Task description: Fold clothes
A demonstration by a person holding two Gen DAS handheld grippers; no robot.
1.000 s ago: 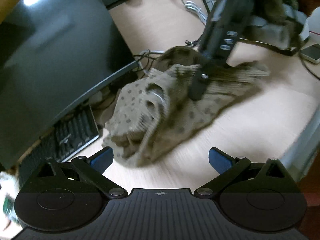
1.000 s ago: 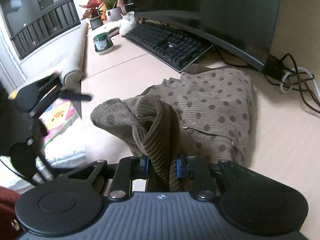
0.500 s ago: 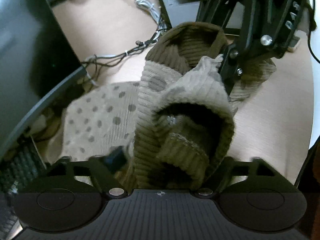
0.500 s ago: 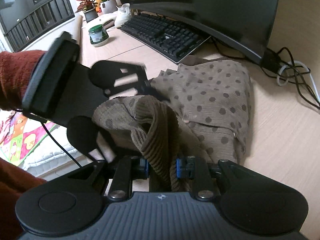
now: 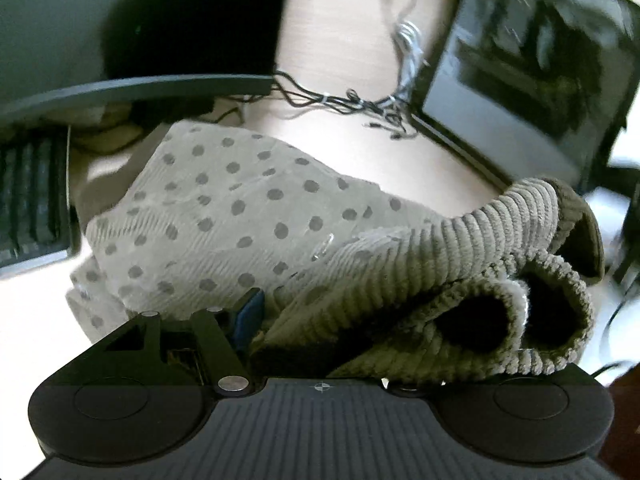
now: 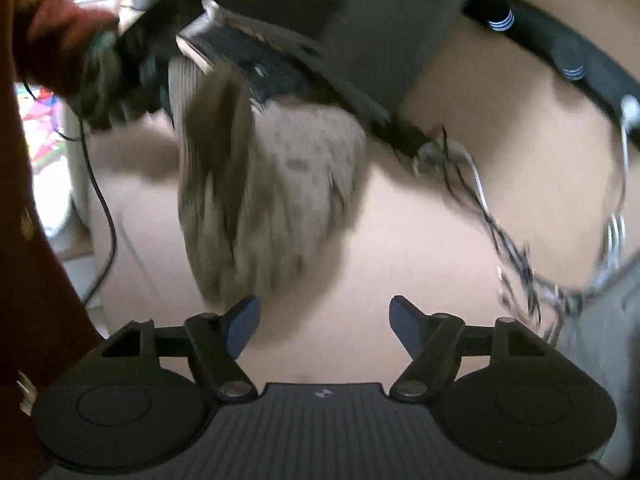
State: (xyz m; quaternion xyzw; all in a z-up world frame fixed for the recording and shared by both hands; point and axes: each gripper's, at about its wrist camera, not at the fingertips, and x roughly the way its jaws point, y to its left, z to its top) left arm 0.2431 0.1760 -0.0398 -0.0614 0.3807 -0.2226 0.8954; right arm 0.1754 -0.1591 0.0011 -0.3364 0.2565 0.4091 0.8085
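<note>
A beige ribbed garment with grey polka dots (image 5: 240, 216) hangs in the air from my left gripper (image 5: 316, 332), which is shut on its thick ribbed cuff (image 5: 460, 280). The cloth covers the right finger; the left blue pad (image 5: 250, 314) shows. In the right wrist view the same garment (image 6: 256, 196) dangles, blurred, above the wooden desk (image 6: 420, 240). My right gripper (image 6: 324, 320) is open and empty, just below and in front of the hanging cloth. The left gripper body (image 6: 136, 56) shows at the upper left there.
A large dark monitor (image 5: 132, 20) and a keyboard (image 5: 32, 196) stand at the back left. A tangle of cables (image 5: 360, 100) lies on the desk beside a dark box or screen (image 5: 532, 64). Cables (image 6: 520, 240) also run along the right.
My left gripper closed on the garment's cuff and lifted it. My right gripper let go of the cloth, opened and pulled back.
</note>
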